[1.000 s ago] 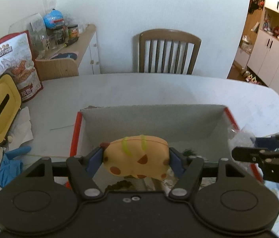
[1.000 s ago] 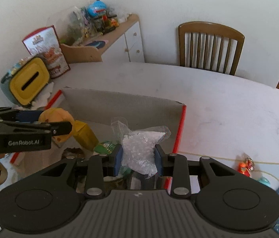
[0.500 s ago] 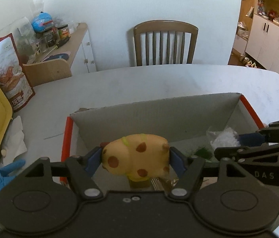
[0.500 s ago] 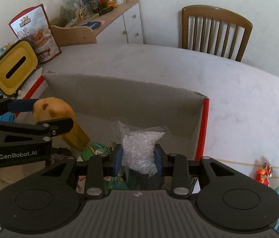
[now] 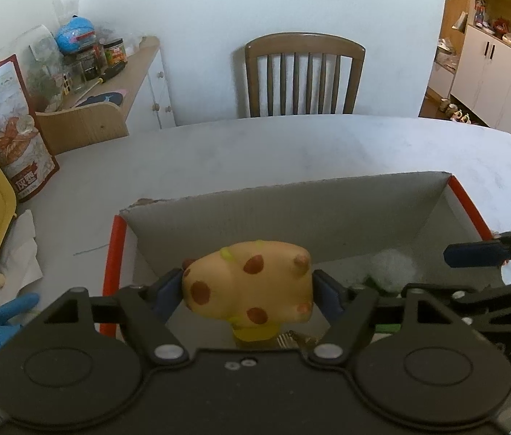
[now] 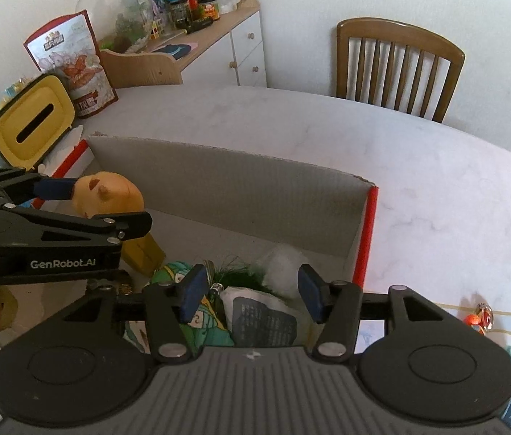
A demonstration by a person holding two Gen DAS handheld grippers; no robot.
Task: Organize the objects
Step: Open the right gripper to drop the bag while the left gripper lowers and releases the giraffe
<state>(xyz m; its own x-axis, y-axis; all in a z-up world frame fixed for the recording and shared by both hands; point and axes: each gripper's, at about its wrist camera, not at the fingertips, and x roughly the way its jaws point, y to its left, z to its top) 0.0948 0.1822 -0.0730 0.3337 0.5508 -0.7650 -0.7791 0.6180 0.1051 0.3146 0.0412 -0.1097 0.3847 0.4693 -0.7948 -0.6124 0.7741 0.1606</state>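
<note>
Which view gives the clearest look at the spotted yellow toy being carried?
The left wrist view: the spotted yellow toy fills the centre, clamped between the left gripper, over the cardboard box. The right wrist view shows it only from the side, partly hidden behind the gripper.

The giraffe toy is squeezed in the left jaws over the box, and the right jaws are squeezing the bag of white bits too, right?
Not quite. The right gripper is open and holds nothing, as the right wrist view shows. The giraffe toy is indeed squeezed in the left gripper over the box.
</note>
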